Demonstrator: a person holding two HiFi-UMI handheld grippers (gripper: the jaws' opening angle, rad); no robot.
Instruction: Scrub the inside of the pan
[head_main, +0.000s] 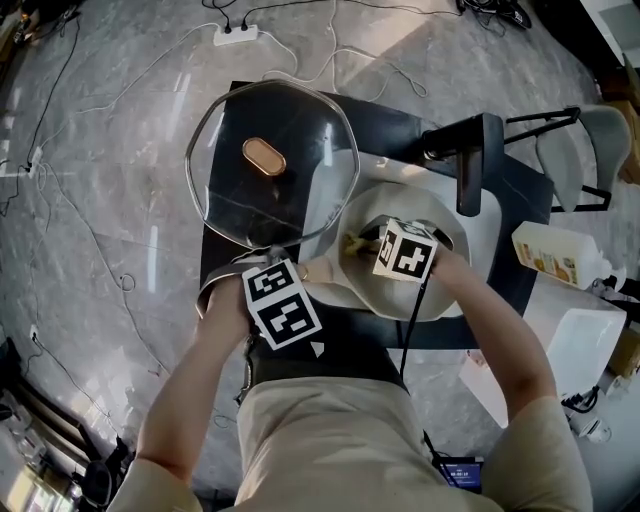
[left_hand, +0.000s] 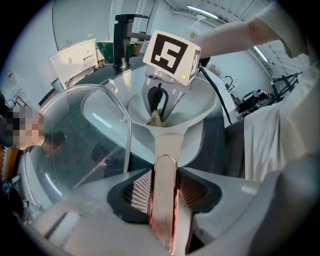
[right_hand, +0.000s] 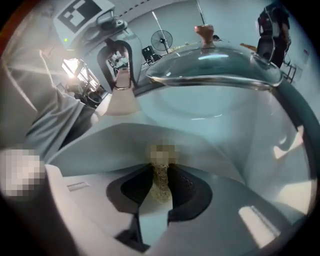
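A white pan (head_main: 378, 292) sits in the sink, and its pale handle (head_main: 316, 270) points toward me. My left gripper (head_main: 298, 276) is shut on that handle (left_hand: 167, 150), with the ribbed pads (left_hand: 141, 191) pressing both of its sides. My right gripper (head_main: 368, 244) reaches down into the pan, shut on a yellowish mesh scrubber (head_main: 353, 243). In the right gripper view the scrubber (right_hand: 160, 175) is pinched between the jaws against the pan's white inside (right_hand: 215, 150). The left gripper view shows the right gripper (left_hand: 158, 107) pressing the scrubber (left_hand: 155, 119) onto the pan's floor.
A glass lid (head_main: 225, 190) with a copper knob (head_main: 264, 157) lies on the dark counter, left of the pan. A black faucet (head_main: 470, 165) stands behind the sink. A plastic bottle (head_main: 555, 258) lies to the right, and a power strip (head_main: 235, 35) and cables are on the floor.
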